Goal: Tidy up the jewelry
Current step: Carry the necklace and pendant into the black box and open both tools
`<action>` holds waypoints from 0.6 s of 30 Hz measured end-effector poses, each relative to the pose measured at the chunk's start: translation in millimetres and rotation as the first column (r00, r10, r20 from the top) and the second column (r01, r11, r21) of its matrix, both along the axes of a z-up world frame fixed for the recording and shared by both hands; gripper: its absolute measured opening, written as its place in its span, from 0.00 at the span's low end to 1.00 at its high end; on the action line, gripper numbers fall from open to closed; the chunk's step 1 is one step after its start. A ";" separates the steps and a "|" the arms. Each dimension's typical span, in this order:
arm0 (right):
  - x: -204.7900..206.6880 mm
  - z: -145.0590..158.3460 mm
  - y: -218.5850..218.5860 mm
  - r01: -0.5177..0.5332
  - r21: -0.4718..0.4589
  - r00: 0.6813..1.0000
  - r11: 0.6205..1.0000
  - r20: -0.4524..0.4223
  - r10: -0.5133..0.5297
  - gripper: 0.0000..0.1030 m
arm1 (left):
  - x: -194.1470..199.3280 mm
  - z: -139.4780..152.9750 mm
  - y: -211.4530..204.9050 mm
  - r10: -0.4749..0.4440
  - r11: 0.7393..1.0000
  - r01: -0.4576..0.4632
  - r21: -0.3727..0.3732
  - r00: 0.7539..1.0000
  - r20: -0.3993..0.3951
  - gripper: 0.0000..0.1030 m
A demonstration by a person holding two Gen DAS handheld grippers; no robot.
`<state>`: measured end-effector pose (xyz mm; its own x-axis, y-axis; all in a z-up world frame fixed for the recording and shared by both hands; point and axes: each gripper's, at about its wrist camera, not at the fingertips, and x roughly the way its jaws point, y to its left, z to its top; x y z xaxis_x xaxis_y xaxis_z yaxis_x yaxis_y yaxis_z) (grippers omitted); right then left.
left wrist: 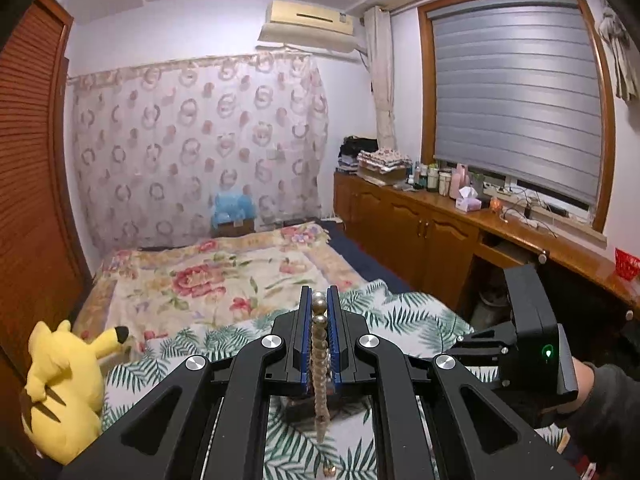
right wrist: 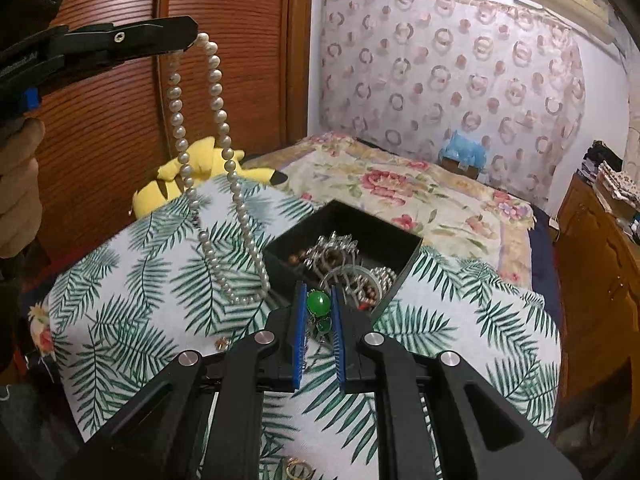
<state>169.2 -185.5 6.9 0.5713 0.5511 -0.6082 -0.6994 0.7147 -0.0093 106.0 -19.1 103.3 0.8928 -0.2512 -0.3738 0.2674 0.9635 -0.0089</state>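
A: Left gripper (left wrist: 319,300) pinches the pearl necklace (right wrist: 216,168), which dangles above the leaf-print cloth (right wrist: 132,280), left of the black box (right wrist: 404,264).

B: Right gripper (right wrist: 319,300) clamps the green pendant (right wrist: 318,302). Lower pearls slowly; coil them into the box.

White pearl necklace (right wrist: 216,168), hanging looped.

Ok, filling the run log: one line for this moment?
left tongs: shut on pearl necklace, lifted | right tongs: shut on green pendant | black box: open
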 end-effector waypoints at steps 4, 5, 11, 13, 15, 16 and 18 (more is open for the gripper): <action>10.2 9.3 -1.6 -0.007 0.009 1.000 1.000 0.007 0.007 0.13 | 15.4 10.3 -3.5 -0.008 1.000 0.008 -0.002 1.000 0.008 0.07; 13.2 11.6 -1.2 -0.009 0.008 1.000 1.000 0.010 0.009 0.13 | 18.5 11.7 -4.2 -0.009 1.000 0.009 -0.002 1.000 0.008 0.07; 35.5 22.3 0.2 -0.016 0.018 1.000 1.000 0.014 0.016 0.13 | 39.7 20.3 -5.1 -0.014 1.000 0.014 -0.006 1.000 0.008 0.07; 45.4 24.5 1.4 -0.018 0.024 1.000 1.000 0.012 0.017 0.13 | 50.3 22.6 -5.2 -0.014 1.000 0.014 -0.007 1.000 0.005 0.07; 54.9 25.5 2.6 -0.019 0.028 1.000 0.999 0.009 0.019 0.13 | 55.5 23.6 -4.6 -0.012 1.000 0.012 -0.007 1.000 0.004 0.07; 57.4 25.6 3.5 -0.019 0.030 1.000 0.999 0.008 0.019 0.13 | 61.6 24.0 -4.5 -0.011 1.000 0.011 -0.007 1.000 0.000 0.07; 67.9 24.9 6.7 -0.019 0.036 1.000 0.999 0.004 0.019 0.13 | 73.2 23.5 -4.3 -0.005 1.000 0.005 -0.002 1.000 -0.006 0.07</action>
